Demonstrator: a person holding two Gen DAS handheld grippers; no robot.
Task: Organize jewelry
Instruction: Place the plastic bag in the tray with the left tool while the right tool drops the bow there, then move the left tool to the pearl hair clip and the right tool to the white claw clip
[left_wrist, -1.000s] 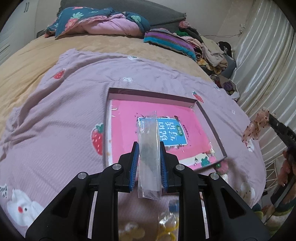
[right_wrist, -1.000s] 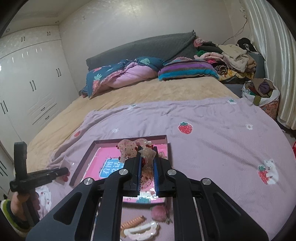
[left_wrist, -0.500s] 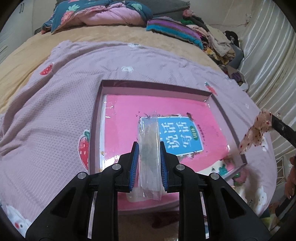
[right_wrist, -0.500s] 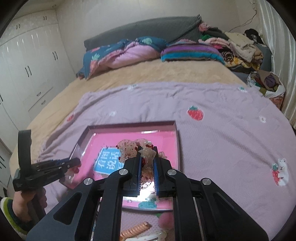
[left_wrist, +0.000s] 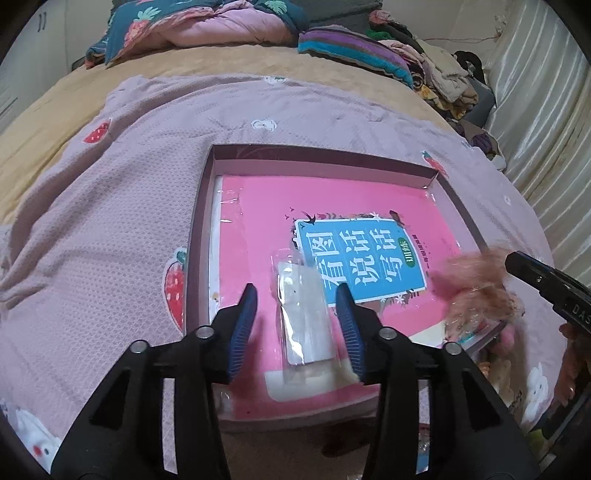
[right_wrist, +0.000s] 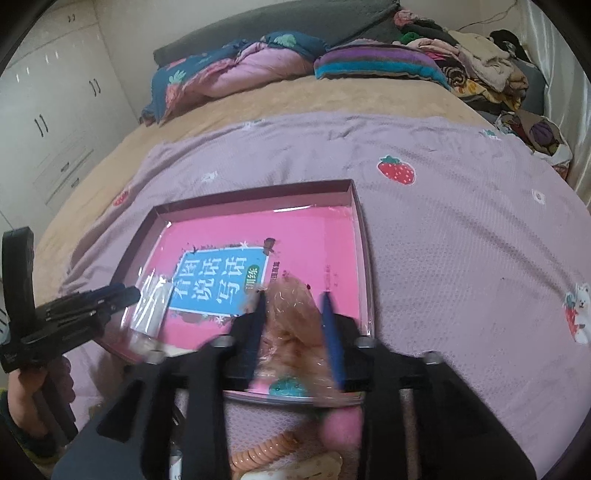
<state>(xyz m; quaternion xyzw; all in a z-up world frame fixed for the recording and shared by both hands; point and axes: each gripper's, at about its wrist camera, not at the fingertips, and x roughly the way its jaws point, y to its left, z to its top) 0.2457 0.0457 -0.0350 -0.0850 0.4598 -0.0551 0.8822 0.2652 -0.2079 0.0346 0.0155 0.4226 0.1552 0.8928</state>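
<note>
The left gripper has its fingers spread, the clear packet lying released between them on the pink book inside the shallow box. The right gripper fingers stand apart around the blurred sparkly bow; whether they touch it is unclear.

Clear glossy plastic packet, glossy pink book cover (film-wrapped), textured matt cloth blanket
</note>
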